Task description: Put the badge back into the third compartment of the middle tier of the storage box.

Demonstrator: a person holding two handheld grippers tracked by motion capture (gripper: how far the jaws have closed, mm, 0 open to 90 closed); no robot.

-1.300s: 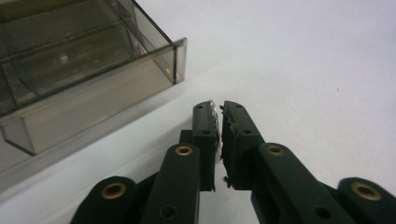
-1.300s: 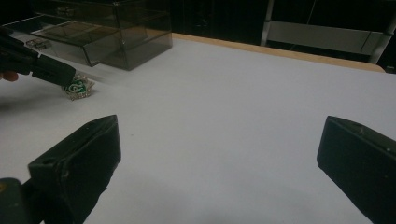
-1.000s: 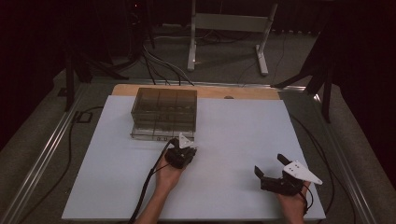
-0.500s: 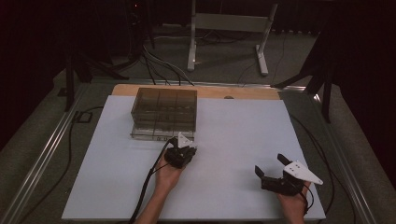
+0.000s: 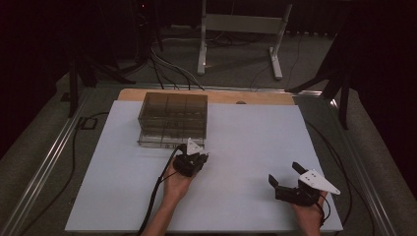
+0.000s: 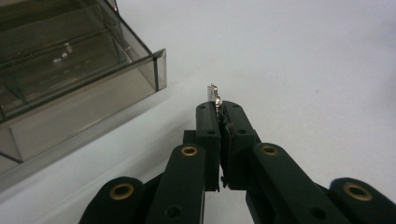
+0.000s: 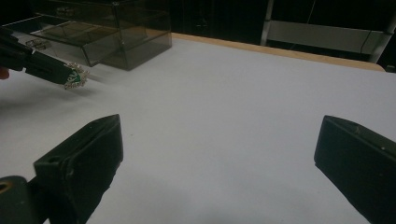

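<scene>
A smoky clear drawer box [image 5: 172, 118] stands toward the far left part of the white tabletop [image 5: 255, 142], its lowest drawer [image 6: 70, 116] pulled partly out. Just in front of it the left claw [image 5: 200, 158] is clamped on a small sparkly jewelled brooch with a green stone [image 7: 75, 76], held above the tabletop near that drawer's corner. Well apart, by the near right corner, the right claw [image 5: 286, 174] rests with its jaws spread wide, nothing between them.

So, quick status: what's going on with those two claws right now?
Left gripper shut on small silver jewelled brooch. Right gripper open, idle. Smoky clear plastic drawer box close ahead, drawer open. Path unobstructed.
</scene>
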